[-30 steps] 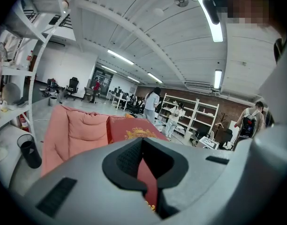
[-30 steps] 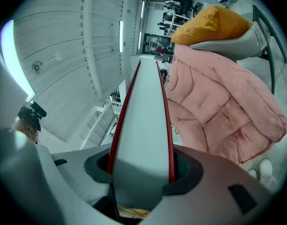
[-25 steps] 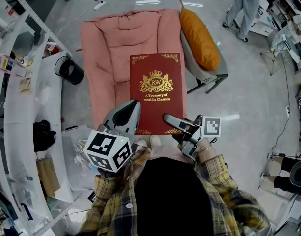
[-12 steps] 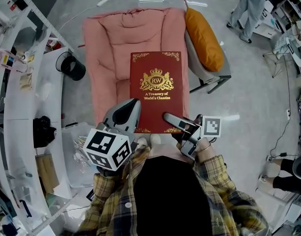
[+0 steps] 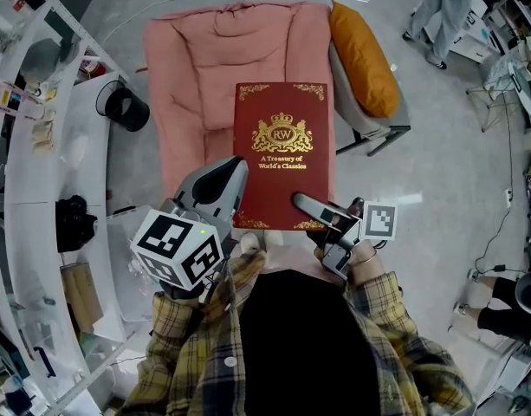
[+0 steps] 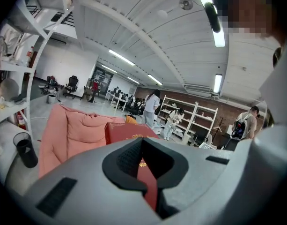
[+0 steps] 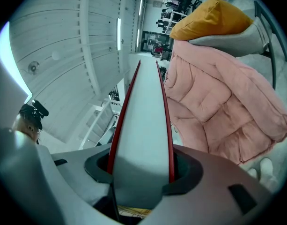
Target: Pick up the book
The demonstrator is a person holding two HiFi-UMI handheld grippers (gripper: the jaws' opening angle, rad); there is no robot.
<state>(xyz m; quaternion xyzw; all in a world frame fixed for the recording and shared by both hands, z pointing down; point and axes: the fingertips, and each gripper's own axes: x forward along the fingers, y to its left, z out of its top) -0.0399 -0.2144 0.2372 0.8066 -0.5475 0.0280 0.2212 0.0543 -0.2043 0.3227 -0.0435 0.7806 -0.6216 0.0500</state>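
- The book [image 5: 282, 154], a red hardback, is held face up and about flat over the right half of the pink armchair [image 5: 204, 68], with its near edge toward the person
- The right gripper [image 5: 301, 203] pinches the book's near right corner. In the right gripper view its jaws stand wide, one on each cover, and the pale page edges fill the gap between them
- The left gripper [image 5: 236, 172] lies along the near left edge of the book. In the left gripper view its jaws are a narrow slit apart and pinch nothing; the red cover shows through the slit. Whether this gripper touches the book cannot be told
- The armchair's padded seat and back lie straight under and beyond the book
- An orange cushion [image 5: 362, 50] rests on a grey chair [image 5: 373, 124] against the armchair's right side, near the book's far right corner
- A black round bin [image 5: 126, 109] stands by the armchair's left arm, and white shelving [image 5: 40, 172] curves along the left
- Another person [image 5: 438, 7] stands well apart at the far right
- The person's plaid sleeves [image 5: 386, 310] fill the near edge of the head view
- Gold print on the cover shows a crowned crest with "RW", then "A Treasury of World's Classics", with gold ornaments at the corners
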